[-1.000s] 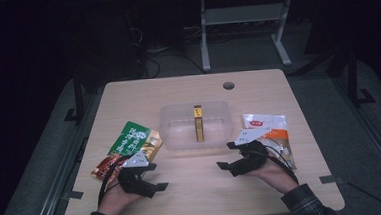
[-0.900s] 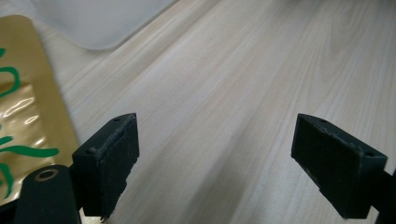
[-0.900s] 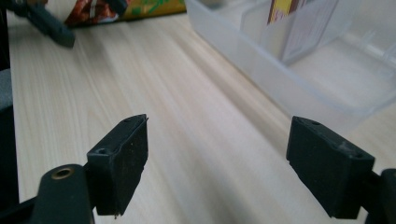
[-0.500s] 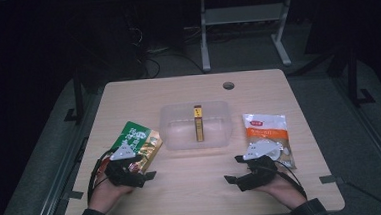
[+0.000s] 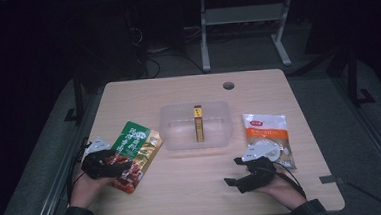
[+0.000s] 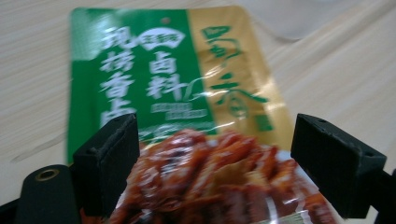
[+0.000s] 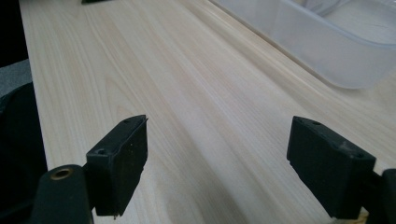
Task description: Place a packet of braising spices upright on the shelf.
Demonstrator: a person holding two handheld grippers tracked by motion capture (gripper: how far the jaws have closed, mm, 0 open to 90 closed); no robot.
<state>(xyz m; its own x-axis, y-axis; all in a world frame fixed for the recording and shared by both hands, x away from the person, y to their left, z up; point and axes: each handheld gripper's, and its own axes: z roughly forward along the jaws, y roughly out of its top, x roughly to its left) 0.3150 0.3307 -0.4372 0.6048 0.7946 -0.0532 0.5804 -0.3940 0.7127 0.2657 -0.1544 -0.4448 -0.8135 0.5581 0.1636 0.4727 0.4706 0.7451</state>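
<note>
Green-and-gold foil snack pouch (image 6: pixel 173 107) lies flat left of the clear plastic tub (image 5: pixel 180 138). Left gripper (image 6: pixel 215 158) straddles its near end, jaws spread, likely lining up a pinch. Right gripper (image 7: pixel 233 172), also spread, idles over bare wooden table (image 7: pixel 163 93).

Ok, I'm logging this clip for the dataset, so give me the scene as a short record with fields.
surface: light wood table
centre: clear plastic tub with a narrow yellow box upright inside
left item: green and gold snack pouch, lying flat
right item: orange and white pouch, lying flat
left gripper: open, jaws either side of the green pouch's lower end
right gripper: open over bare wood, holding nothing
</note>
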